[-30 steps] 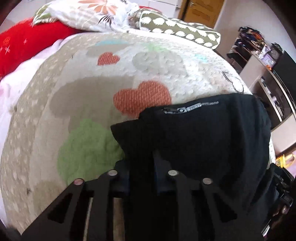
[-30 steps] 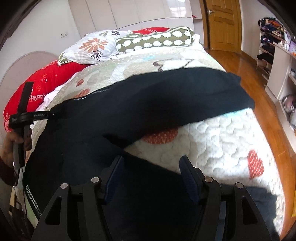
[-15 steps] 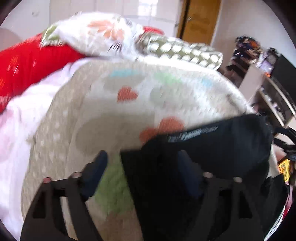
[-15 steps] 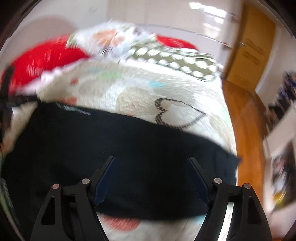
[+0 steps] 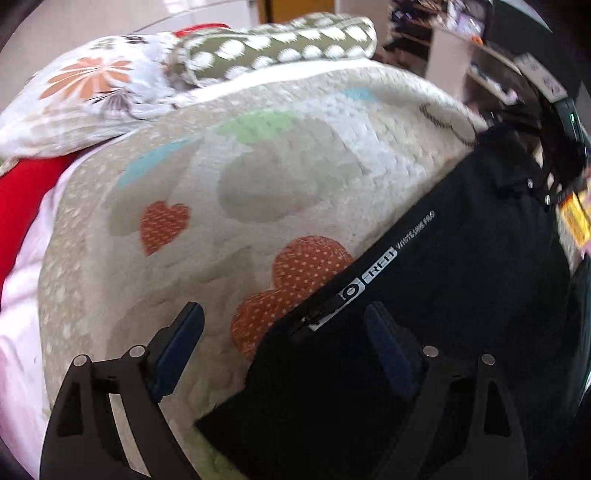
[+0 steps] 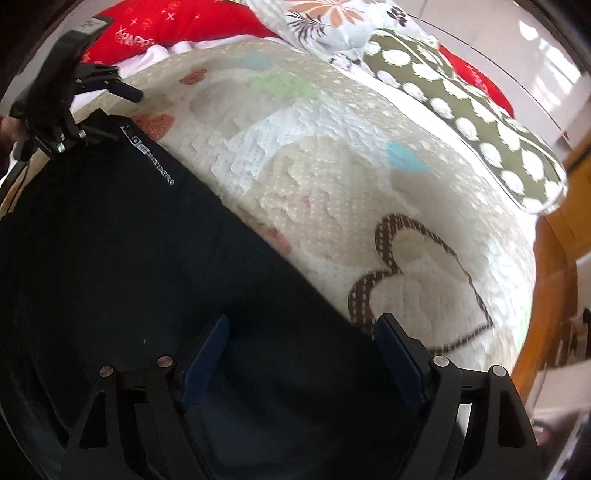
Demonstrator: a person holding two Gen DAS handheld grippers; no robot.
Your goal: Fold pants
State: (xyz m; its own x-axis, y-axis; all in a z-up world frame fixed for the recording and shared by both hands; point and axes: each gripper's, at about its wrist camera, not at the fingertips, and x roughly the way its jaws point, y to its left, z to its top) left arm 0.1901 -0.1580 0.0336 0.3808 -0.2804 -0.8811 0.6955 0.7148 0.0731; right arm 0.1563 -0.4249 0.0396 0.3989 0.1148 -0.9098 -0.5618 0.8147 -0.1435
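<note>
The black pants (image 5: pixel 443 314) lie folded lengthwise on the heart-patterned quilt (image 5: pixel 277 177), with a white printed label along their upper edge. My left gripper (image 5: pixel 284 328) is open and empty, hovering over the pants' edge near the label. My right gripper (image 6: pixel 303 339) is open and empty above the pants (image 6: pixel 129 258) at the other end. The left gripper also shows at the far left of the right wrist view (image 6: pixel 107 88), at the pants' corner.
Pillows lie at the head of the bed: a floral one (image 5: pixel 85 88), an olive one with white spots (image 6: pixel 480 118) and a red one (image 6: pixel 177 22). Shelves with clutter (image 5: pixel 480 44) stand beyond the bed. The wood floor (image 6: pixel 554 288) runs beside the bed's right edge.
My left gripper was shut on the pants' edge and has opened and let go. Both grippers have swung and pulled back, and the pants now lie flat in a long fold.
</note>
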